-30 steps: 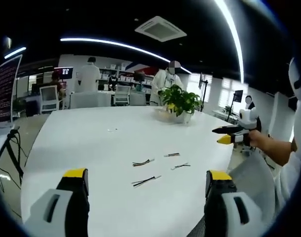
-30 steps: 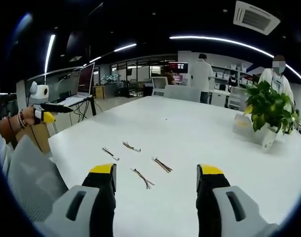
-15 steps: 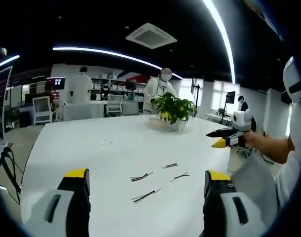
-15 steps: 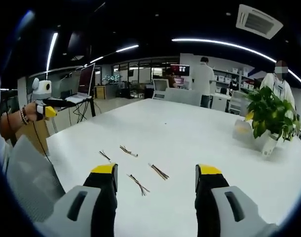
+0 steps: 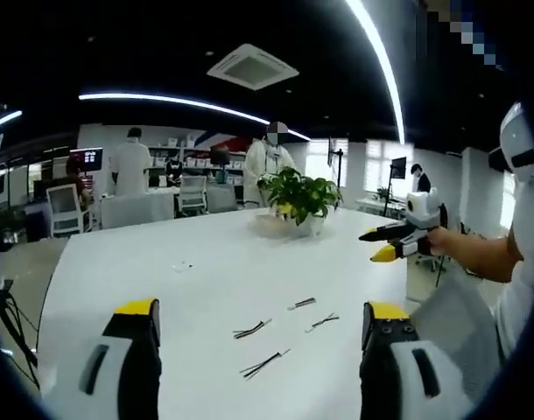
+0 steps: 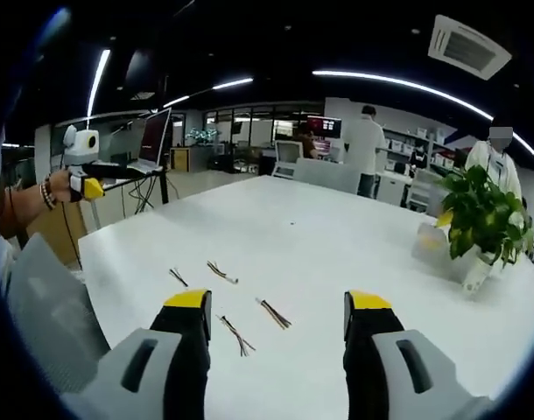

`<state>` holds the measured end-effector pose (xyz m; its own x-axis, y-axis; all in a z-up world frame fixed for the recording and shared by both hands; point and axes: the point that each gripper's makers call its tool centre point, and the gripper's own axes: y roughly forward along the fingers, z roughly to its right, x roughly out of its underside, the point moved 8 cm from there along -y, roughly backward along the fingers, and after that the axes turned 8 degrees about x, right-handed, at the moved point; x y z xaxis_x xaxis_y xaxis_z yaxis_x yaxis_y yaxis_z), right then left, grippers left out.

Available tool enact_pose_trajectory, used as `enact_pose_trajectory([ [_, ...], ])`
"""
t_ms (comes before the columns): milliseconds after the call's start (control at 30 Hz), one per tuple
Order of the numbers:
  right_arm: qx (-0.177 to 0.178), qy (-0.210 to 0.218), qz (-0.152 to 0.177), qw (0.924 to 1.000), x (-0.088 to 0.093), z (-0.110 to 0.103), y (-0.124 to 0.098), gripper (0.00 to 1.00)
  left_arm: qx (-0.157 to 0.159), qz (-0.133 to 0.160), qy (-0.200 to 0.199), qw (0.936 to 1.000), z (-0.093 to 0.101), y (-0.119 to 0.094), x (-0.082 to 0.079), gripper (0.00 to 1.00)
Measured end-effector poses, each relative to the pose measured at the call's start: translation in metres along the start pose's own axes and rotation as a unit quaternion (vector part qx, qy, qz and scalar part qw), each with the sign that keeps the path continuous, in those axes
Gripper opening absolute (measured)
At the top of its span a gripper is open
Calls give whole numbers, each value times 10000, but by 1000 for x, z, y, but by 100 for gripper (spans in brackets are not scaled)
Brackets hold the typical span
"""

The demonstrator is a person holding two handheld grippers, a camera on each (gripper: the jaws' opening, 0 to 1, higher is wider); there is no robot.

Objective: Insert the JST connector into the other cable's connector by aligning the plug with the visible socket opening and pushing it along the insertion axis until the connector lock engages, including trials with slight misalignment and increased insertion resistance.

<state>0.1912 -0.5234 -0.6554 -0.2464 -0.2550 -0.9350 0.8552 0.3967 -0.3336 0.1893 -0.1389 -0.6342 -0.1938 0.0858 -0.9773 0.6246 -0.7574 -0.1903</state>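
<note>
Left tool [image 5: 260, 337]: yellow-tipped jaws spread, empty, raised above the near edge of the white round worktop [image 5: 162, 271]. Right tool [image 6: 271, 328]: jaws spread, empty, likewise raised. Short multicoloured JST-ended cables [image 6: 273, 313], four, lie loose near that edge, ahead of and below both tools, long axes differing; the right tool appears nearer.

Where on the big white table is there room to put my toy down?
Plenty. The table is bare from the little cables up to its far edge, and across to the potted plant. It's crowded only near the front, where four cables lie close together ahead of both open grippers.
</note>
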Motion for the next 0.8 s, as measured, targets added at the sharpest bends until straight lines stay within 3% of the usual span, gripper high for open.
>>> enact_pose_trajectory([
  [500, -160, -5, 376, 9992, -23, 6, 19, 56, 164, 193, 225, 9994, -10, 6, -21, 93],
  [800, -233, -109, 372, 9990, -27, 12, 29, 55, 333, 253, 292, 9987, -15, 13, -31, 93],
])
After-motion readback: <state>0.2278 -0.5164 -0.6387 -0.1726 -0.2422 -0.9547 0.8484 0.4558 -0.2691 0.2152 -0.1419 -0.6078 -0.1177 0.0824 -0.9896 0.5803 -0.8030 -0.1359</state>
